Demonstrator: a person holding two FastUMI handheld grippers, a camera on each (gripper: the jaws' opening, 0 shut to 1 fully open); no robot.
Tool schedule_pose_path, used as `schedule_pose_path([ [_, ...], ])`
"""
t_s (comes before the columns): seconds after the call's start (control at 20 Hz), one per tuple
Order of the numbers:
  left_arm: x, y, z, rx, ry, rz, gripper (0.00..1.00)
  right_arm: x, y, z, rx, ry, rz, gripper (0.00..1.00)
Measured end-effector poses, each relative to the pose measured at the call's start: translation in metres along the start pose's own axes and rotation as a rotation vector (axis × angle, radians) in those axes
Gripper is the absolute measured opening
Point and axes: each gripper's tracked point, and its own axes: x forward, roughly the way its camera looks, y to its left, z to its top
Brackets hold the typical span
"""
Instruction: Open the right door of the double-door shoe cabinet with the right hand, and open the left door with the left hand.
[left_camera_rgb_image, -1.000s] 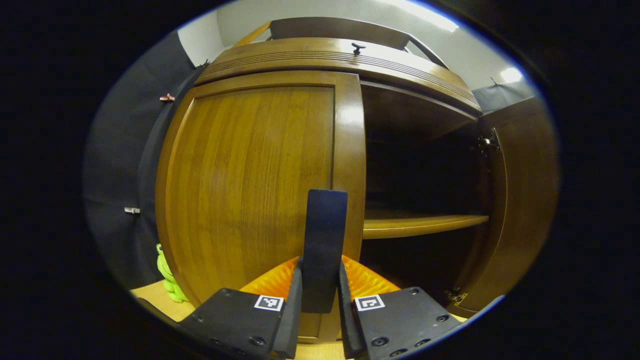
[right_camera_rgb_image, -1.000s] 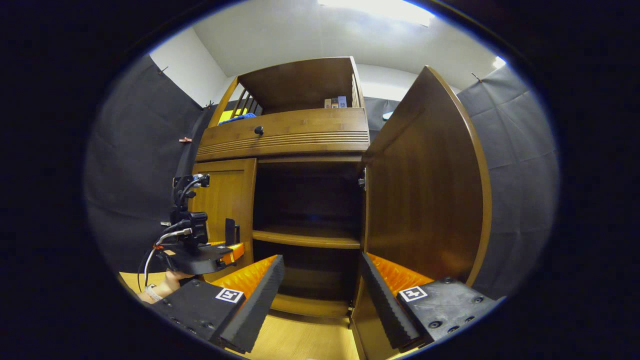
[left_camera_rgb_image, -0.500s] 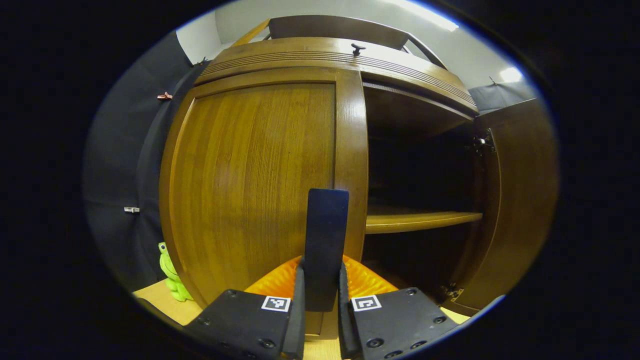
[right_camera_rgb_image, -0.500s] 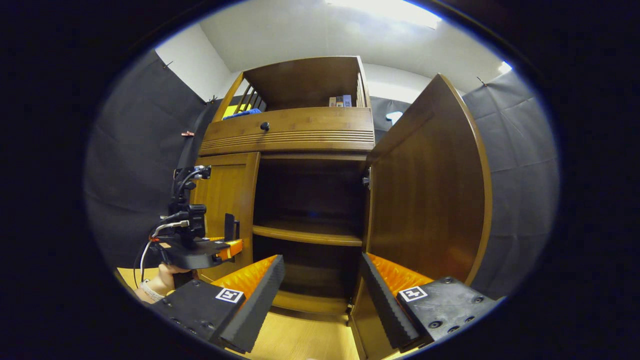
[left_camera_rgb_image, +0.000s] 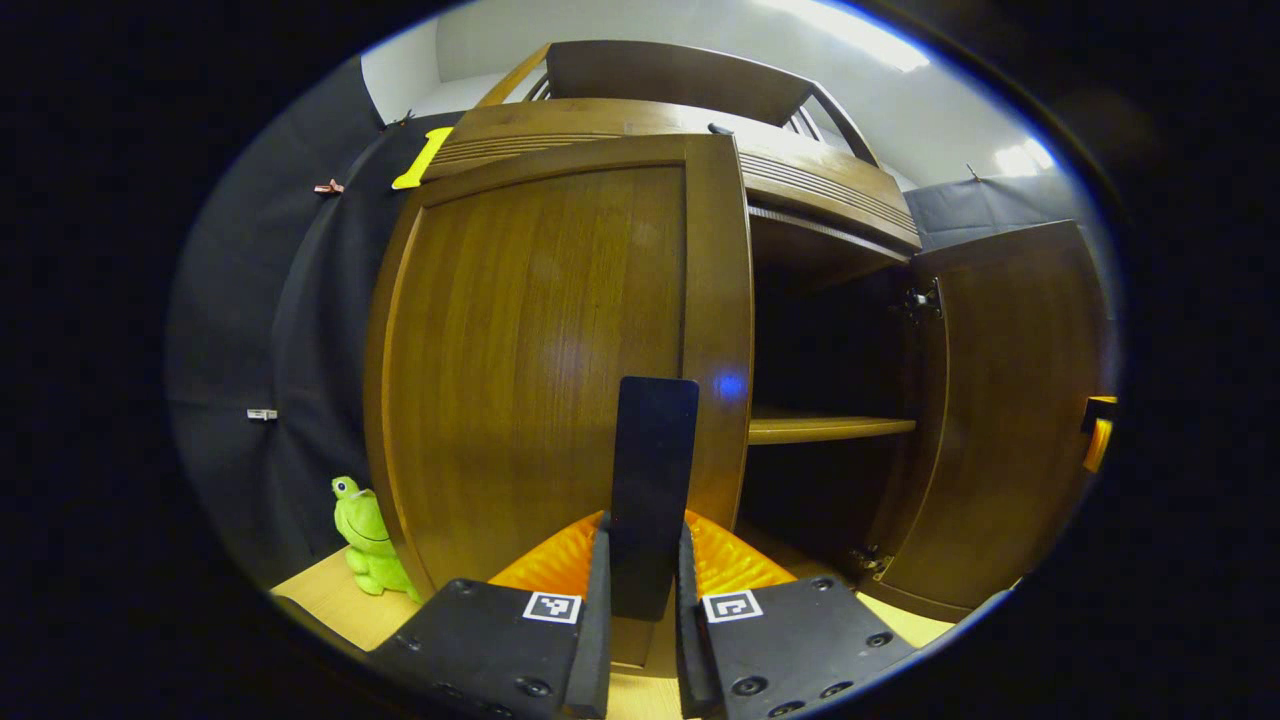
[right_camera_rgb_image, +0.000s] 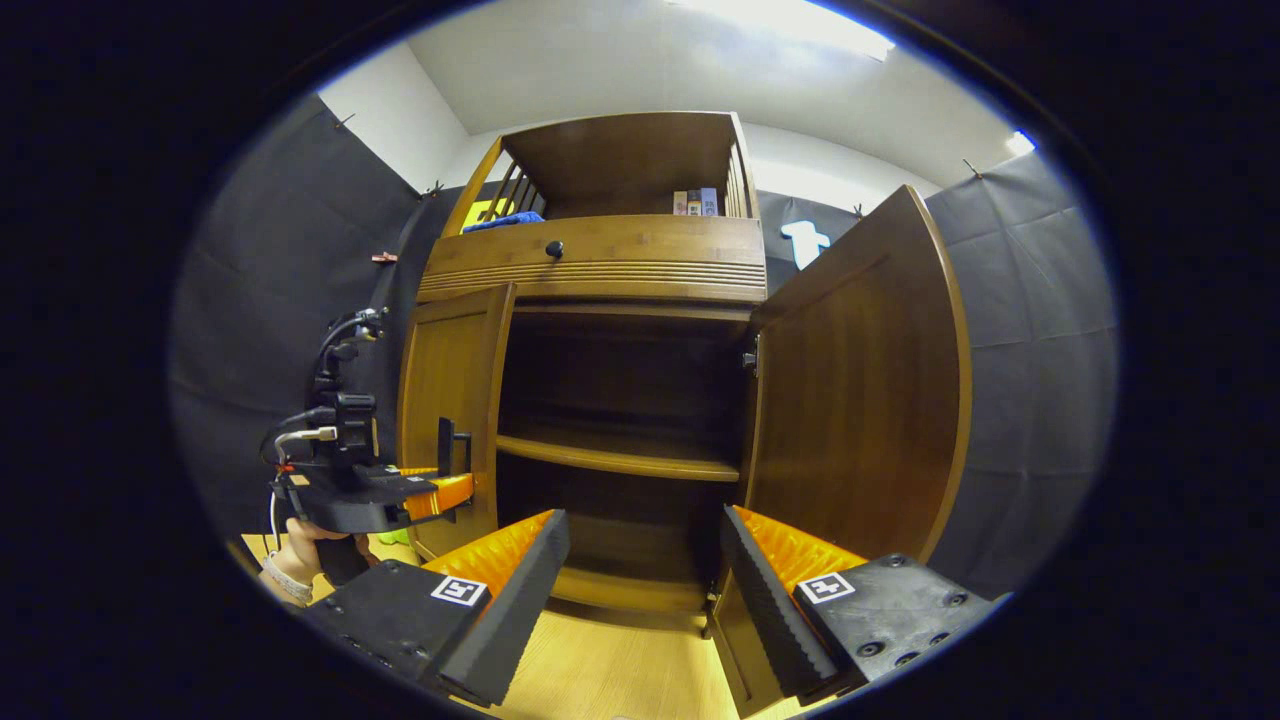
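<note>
In the left gripper view, the left tool (left_camera_rgb_image: 640, 610) is seen clenched on the dark upright handle (left_camera_rgb_image: 652, 490) of the left door (left_camera_rgb_image: 545, 350), with both fingers pressed against the handle's sides. The left door is seen swung partly out from the shoe cabinet (left_camera_rgb_image: 700, 160), its free edge standing apart from the cabinet front. At 3 o'clock of it, the dark interior and a shelf (left_camera_rgb_image: 830, 428) are exposed, and the right door (left_camera_rgb_image: 1010, 400) is seen standing wide open beyond. A green frog toy (left_camera_rgb_image: 365, 540) is seen on the floor at 8 o'clock, just beside the left door's hinge side.

In the right gripper view, the right tool (right_camera_rgb_image: 640, 590) is held released, its fingers spread well apart with nothing between them, in front of the open cabinet. The right door is seen at 3 o'clock, swung fully outward. The left tool, held by a hand (right_camera_rgb_image: 295, 550), is seen at 9 o'clock, at the left door's handle.
</note>
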Motion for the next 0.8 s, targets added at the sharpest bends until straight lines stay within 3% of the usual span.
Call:
schedule_pose_path([
  [0.8, -0.081, 0.043, 0.002, 0.013, 0.025, 0.062, 0.29, -0.040, 0.003, 0.007, 0.039, -0.001, 0.011, 0.96],
])
